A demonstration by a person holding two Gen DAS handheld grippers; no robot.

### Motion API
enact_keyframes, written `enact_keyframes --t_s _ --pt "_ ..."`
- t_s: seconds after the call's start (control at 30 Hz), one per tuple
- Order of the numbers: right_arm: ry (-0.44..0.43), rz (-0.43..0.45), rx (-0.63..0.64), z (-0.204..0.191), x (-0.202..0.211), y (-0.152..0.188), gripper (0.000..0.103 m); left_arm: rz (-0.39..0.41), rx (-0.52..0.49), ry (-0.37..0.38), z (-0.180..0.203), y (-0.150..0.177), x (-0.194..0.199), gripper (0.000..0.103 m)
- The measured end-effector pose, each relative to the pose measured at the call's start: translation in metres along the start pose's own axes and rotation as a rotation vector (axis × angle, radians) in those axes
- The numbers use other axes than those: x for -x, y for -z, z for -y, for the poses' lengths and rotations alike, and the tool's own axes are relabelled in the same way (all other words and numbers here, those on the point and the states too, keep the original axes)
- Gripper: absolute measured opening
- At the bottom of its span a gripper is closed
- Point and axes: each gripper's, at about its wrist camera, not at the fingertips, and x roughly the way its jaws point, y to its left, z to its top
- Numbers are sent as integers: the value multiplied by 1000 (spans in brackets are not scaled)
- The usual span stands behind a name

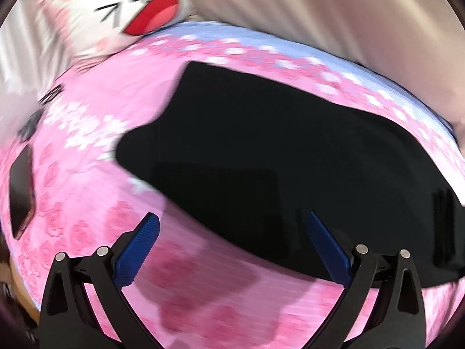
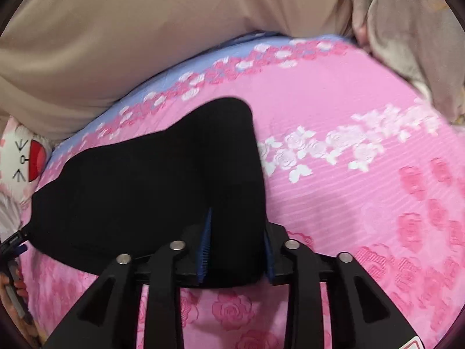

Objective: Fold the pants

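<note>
A: Two grippers in view. Left gripper (image 1: 232,244), black frame w/ blue ribbed pads, has jaws wide apart and nothing between them; it hangs over the near edge of the black fabric pants (image 1: 276,160).

B: And the right gripper (image 2: 237,244)?

A: Jaws partly closed w/ a fold of the black pants (image 2: 162,174) bunched between the blue pads. Pads seem to press on the cloth, so I read it as clamped on the pants.

B: Where do the pants lie?

A: Spread on the pink bed cover w/ rose pattern (image 2: 348,93), nearer the far edge of the bed, by the pale blue border strip (image 1: 290,40). A white cartoon-cat pillow w/ red mouth (image 1: 122,8) sits at the far left corner; a beige curtain (image 2: 145,29) hangs behind the far edge.

B: Picture quality?

A: Left wrist view is blurred.
</note>
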Motion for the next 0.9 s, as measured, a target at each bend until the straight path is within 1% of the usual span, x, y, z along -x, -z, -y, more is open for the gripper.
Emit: enact_keyframes --t_s 0.03,0.07,0.1,0.13,0.2,0.23,0.27,0.3,0.33,0.37,0.4,0.43,0.47,0.5,0.53,0.6,0.67,0.7,0.73,0.77,0.8,0.83,0.87,0.9 --pt "67 92 42 -13 21 -1 39 7 22 -8 -8 -2 -1 98" --pt "84 144 77 -25 33 -1 53 12 54 -9 -18 -4 -2 98" --pt "55 181 126 -43 45 -1 61 16 80 -4 -25 -7 -4 98" --pt "-18 180 181 -63 49 0 70 13 106 3 -31 -9 -7 98" --pt "-146 127 261 -99 41 6 70 -12 146 36 -38 -11 -17 98" --pt "-222 79 309 -124 30 14 70 -29 165 60 -40 -12 -22 98" --pt "-252 44 349 -140 20 19 66 -27 175 60 -41 -12 -25 98" --pt "-261 16 398 -158 8 25 65 -11 164 52 -38 -12 -23 98" --pt "-241 1 462 -177 -4 34 65 -13 152 55 -35 -12 -23 98" --pt "-219 -14 513 -191 -16 40 64 -23 148 76 -35 -12 -24 98" --pt "-207 -34 536 -199 -25 44 62 -24 150 78 -35 -12 -25 98" --pt "-195 -59 546 -206 -37 47 54 -22 150 81 -36 -12 -24 98" --pt "-188 -49 541 -209 -41 46 49 -22 149 88 -37 -13 -25 98" --pt "-186 -47 535 -208 -43 42 40 -21 148 96 -38 -14 -25 98" --pt "-172 -54 517 -210 -44 36 21 -19 150 99 -39 -15 -25 98" --pt "-208 -66 463 -213 -40 24 20 -9 157 102 -41 -18 -27 98" --pt "-246 -64 461 -222 -40 19 21 1 151 91 -39 -24 -32 98" --pt "-261 -90 476 -231 -43 22 24 2 144 76 -35 -26 -35 98" --pt "-273 -137 495 -237 -54 28 37 4 140 70 -33 -28 -36 98" --pt "-263 -119 497 -239 -54 32 41 8 132 72 -28 -29 -37 98" --pt "-257 -94 491 -239 -50 31 41 14 122 69 -25 -29 -39 98" --pt "-281 -83 474 -237 -41 31 45 24 110 56 -22 -30 -40 94" --pt "-326 -66 439 -231 -29 28 46 31 106 40 -22 -31 -41 90" --pt "-351 -51 414 -225 -22 24 47 42 100 25 -22 -32 -40 76"
